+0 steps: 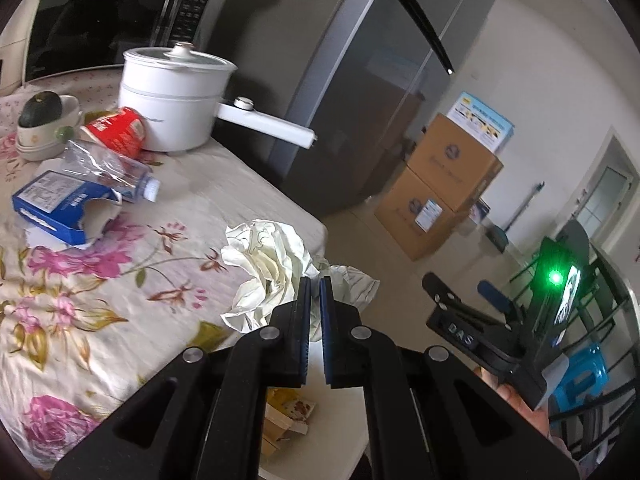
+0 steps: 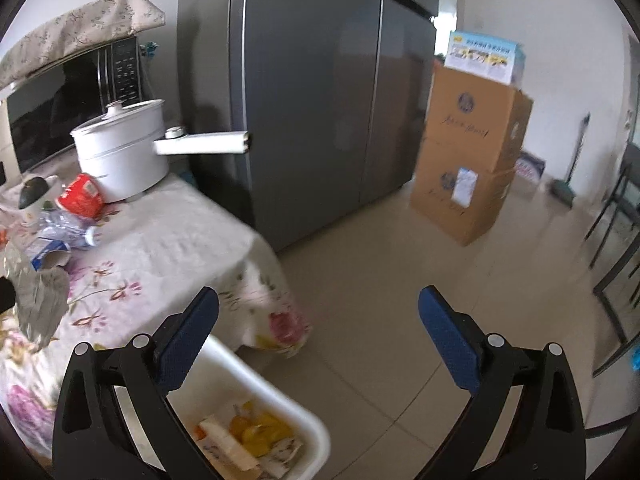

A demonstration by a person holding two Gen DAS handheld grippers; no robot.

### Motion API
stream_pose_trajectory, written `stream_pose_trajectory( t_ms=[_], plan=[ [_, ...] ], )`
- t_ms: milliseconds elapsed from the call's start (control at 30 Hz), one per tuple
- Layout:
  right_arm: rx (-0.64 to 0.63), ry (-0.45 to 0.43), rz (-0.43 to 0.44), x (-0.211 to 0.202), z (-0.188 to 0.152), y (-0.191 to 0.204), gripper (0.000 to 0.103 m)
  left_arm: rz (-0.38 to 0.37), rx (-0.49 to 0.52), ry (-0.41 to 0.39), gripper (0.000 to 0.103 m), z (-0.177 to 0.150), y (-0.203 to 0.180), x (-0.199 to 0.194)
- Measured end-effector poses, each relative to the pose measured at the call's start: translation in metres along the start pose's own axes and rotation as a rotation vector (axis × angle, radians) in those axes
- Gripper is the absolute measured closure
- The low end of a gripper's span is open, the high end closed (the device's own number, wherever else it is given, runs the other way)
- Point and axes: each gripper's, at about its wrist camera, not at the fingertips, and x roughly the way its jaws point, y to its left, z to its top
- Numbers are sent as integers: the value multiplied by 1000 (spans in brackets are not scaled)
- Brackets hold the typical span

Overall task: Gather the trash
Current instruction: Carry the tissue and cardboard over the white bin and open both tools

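My left gripper (image 1: 314, 282) is shut on a crumpled white paper (image 1: 268, 264), held at the table's edge above a white bin (image 1: 340, 420) with yellow and cardboard trash inside. On the floral tablecloth (image 1: 120, 280) lie a torn blue carton (image 1: 56, 204), a crushed clear plastic bottle (image 1: 108, 170) and a red cup (image 1: 116, 130). My right gripper (image 2: 318, 316) is open and empty, over the floor beside the white bin (image 2: 280, 400). The crumpled paper shows at the left edge of the right wrist view (image 2: 40, 300).
A white electric pot (image 1: 172, 96) with a long handle, a bowl with a dark squash (image 1: 44, 120) and a microwave (image 1: 108, 20) stand at the table's back. A grey fridge (image 2: 312, 92), stacked cardboard boxes (image 2: 472, 160) and dark chairs (image 2: 616, 260) stand around the tiled floor.
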Motion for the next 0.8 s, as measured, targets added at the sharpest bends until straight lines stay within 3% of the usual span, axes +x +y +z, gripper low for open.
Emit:
stream_pose_trajectory(
  t_ms=[333, 433, 500, 800],
  plan=[
    [29, 13, -40, 6, 2, -7, 7, -22, 33, 92, 97, -15, -14, 21],
    [28, 18, -39, 7, 2, -6, 7, -21, 24, 123, 84, -18, -12, 27],
    [24, 19, -38, 7, 1, -3, 7, -19, 16, 134, 57, -19, -11, 28],
    [36, 51, -12, 13, 1, 2, 7, 26, 3, 156, 47, -24, -5, 33]
  ],
)
